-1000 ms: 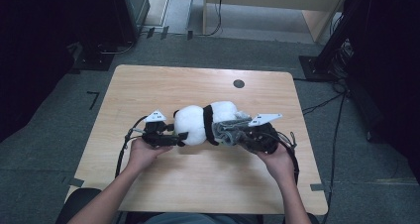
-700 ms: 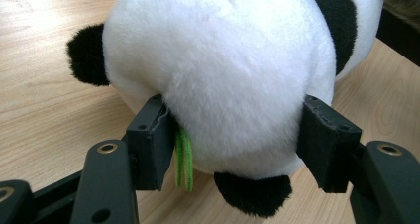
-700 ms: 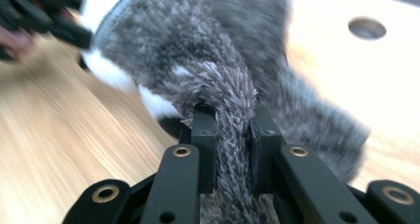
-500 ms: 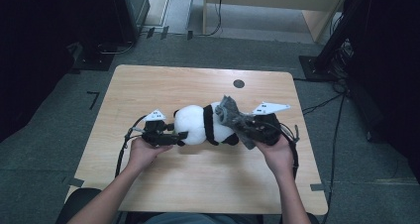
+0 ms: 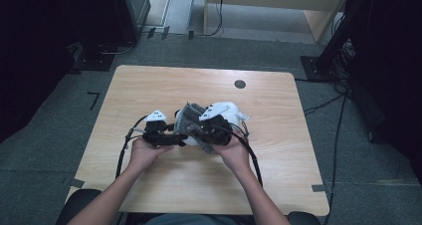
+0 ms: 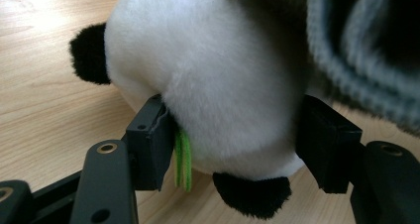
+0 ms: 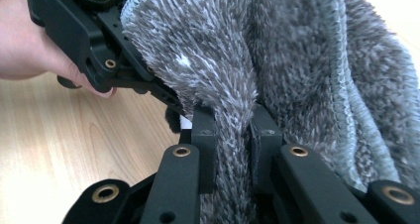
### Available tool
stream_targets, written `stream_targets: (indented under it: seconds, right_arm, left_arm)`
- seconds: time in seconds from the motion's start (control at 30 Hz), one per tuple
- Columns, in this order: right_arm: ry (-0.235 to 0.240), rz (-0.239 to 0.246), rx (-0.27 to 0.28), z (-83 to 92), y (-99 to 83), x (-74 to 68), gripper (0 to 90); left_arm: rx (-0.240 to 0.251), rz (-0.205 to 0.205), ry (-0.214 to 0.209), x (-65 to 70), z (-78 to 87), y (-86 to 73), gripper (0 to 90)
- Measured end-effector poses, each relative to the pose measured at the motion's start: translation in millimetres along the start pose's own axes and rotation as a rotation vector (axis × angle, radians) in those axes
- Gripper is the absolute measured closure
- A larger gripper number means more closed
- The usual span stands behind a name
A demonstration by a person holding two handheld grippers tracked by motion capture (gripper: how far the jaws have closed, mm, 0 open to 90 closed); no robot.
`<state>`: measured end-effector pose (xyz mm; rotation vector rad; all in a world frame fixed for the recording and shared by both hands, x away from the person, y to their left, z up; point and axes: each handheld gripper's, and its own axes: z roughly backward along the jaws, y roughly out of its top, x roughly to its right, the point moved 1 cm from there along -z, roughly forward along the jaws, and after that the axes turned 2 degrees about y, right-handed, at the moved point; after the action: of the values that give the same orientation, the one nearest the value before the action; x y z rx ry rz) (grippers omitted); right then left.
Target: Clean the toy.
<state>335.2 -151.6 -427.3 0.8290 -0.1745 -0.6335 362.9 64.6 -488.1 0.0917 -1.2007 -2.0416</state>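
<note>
The left gripper (image 6: 233, 144) holds a stuffed toy panda (image 6: 208, 80) on a light wooden table (image 5: 149, 85). Its black jaws stand partly open and press into the white plush from either side, with a thin strip of green just inside the left jaw and a black plush paw below. The right gripper (image 7: 233, 135) has its jaws closed almost completely, pinching a fold of shaggy grey cloth (image 7: 277, 65) with a lighter stitched hem; the cloth rises from the jaws and spreads wide, and behind it the person's other hand (image 7: 34, 45) grips the body of the left gripper. In the high view, the left gripper (image 5: 171, 138) and right gripper (image 5: 201, 135) sit close together near the middle of the table, the panda (image 5: 230, 114) lying between and just beyond them with its long axis running across the table, left to right. The grey cloth (image 5: 191, 118) lies bunched over the panda's left half, touching it, next to the left gripper's hold. The right gripper carries the cloth, so any further draping or pulling likely falls to it, moving along the panda's length, while the left gripper steadies the toy.
</note>
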Motion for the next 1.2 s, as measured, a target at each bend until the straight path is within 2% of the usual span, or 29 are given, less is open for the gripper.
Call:
stream_targets:
  seconds: [0.13, 0.2, 0.33, 0.4, 0.67, 0.87, 0.93, 1.2]
  right_arm:
    - [-0.008, -0.001, -0.007, 5.0, -2.6, -0.6, 77.9]
    - [-0.034, 0.012, -0.023, 9.6, -6.6, 0.2, 77.9]
    - [-0.04, -0.014, -0.021, 18.9, -18.3, 9.6, 77.4]
    - [-0.037, -0.037, -0.009, 25.9, -23.8, 13.9, 77.2]
    - [-0.081, -0.06, 0.013, 60.0, -37.4, 23.9, 76.6]
    - [-0.11, -0.131, 0.044, 84.1, -54.7, 41.9, 76.8]
    - [-0.118, -0.161, 0.043, 88.5, -61.5, 48.6, 76.8]
    - [-0.167, -0.219, 0.034, 100.1, -81.2, 69.2, 77.3]
  left_arm:
    - [0.004, -0.008, 0.006, 1.3, -0.7, 0.3, 35.9]
    - [0.004, -0.002, 0.007, 0.7, -1.1, 0.4, 34.2]
    - [0.006, -0.01, 0.009, 1.5, -1.8, 0.3, 33.3]
    - [0.008, -0.014, 0.01, 2.1, -2.7, 0.3, 33.3]
    - [0.005, -0.014, 0.015, 2.6, -3.4, 0.9, 33.3]
    - [0.006, -0.014, 0.016, 2.5, -3.8, 1.0, 33.2]
    - [0.006, -0.016, 0.016, 2.3, -3.9, 1.2, 33.2]
    - [0.007, -0.015, 0.012, 1.9, -3.9, 1.2, 33.2]
